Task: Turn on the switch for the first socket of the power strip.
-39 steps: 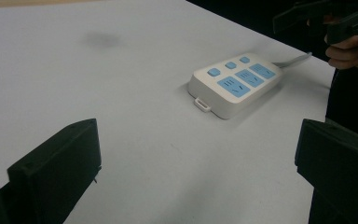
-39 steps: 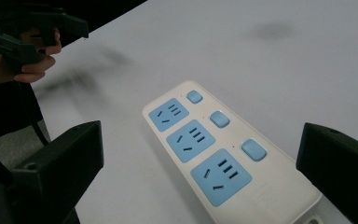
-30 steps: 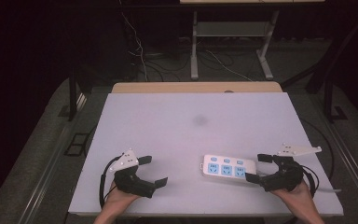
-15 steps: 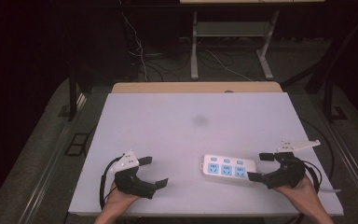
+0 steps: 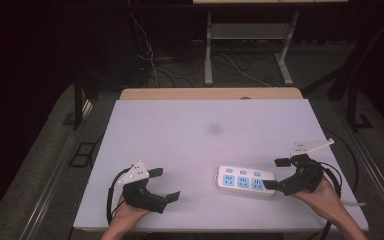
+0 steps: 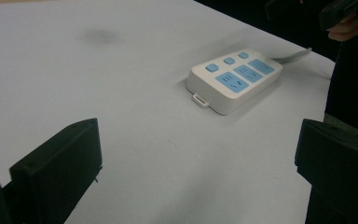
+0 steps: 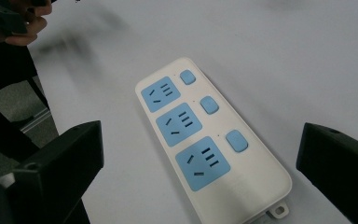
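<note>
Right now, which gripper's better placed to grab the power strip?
Right. The right gripper is open at the power strip's end, strip between its jaws. The left gripper sits well apart.

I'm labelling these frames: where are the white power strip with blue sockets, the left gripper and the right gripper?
White power strip with blue sockets [image 5: 245,180]: high view, on its middle socket.
Left gripper [image 5: 164,184]: high view, midway between its open jaw tips.
Right gripper [image 5: 276,173]: high view, midway between its open jaw tips.

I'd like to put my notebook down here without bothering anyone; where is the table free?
The whole far half of the table is bare, from the wooden far edge to a faint smudge. Also free: between the left gripper and the power strip. It is crowded near right, where the right gripper sits at the strip.
</note>
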Available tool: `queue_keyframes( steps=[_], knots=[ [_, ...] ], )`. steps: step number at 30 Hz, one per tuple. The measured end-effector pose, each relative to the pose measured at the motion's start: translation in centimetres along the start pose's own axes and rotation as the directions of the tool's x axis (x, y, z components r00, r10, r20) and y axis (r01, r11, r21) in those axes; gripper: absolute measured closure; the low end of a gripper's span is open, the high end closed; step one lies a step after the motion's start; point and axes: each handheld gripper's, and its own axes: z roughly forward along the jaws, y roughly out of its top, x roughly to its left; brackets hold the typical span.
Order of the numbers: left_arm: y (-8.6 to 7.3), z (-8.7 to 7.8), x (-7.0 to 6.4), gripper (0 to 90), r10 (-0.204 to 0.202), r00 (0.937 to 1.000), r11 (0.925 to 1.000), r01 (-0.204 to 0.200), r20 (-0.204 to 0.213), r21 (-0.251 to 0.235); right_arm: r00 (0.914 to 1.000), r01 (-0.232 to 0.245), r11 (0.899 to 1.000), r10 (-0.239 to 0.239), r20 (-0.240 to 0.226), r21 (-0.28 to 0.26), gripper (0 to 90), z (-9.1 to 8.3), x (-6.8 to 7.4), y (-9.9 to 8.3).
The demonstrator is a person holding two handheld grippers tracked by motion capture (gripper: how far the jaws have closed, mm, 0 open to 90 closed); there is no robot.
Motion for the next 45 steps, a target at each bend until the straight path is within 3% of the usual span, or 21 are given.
queue_keyframes(
  steps=[20, 27, 34, 36, 40, 41, 45],
  knots=[
    [-0.1, 0.0, 0.1, 0.0, -0.003, 1.0000, 1.0000, 0.003, -0.002, 0.004, 0.9979, 0.065, 0.991, -0.065, -0.004, 0.120, 0.2, 1.2, -0.6, 2.7],
    [-0.1, 0.0, 0.1, 0.0, -0.003, 1.0000, 1.0000, 0.003, -0.001, 0.005, 0.9947, 0.102, 0.977, -0.103, -0.008, 0.186, 0.2, 2.0, -0.7, 3.7],
    [-0.1, 0.0, 0.3, 0.0, -0.002, 1.0000, 1.0000, 0.002, -0.005, 0.008, 0.9939, 0.109, 0.972, -0.109, -0.013, 0.210, 0.2, 2.5, -1.3, 4.3],
    [-0.1, -0.1, 0.3, 0.0, -0.003, 1.0000, 1.0000, 0.003, -0.004, 0.008, 0.9928, 0.120, 0.968, -0.114, -0.037, 0.219, 7.2, 2.6, -1.6, 4.5],
    [-0.1, 0.0, 0.3, 0.0, -0.003, 1.0000, 1.0000, 0.003, -0.004, 0.010, 0.9921, 0.126, 0.968, -0.121, -0.034, 0.216, 10.6, 2.6, -1.7, 4.5],
    [-0.1, 0.0, 0.3, 0.0, -0.003, 1.0000, 1.0000, 0.003, -0.004, 0.009, 0.9881, 0.151, 0.966, -0.142, -0.059, 0.210, 20.8, 2.5, -1.8, 4.4],
    [-0.1, 0.0, 0.4, 0.0, -0.004, 1.0000, 0.9999, 0.004, -0.004, 0.010, 0.9857, 0.167, 0.962, -0.158, -0.059, 0.218, 29.7, 2.6, -1.8, 4.4]
  ],
)
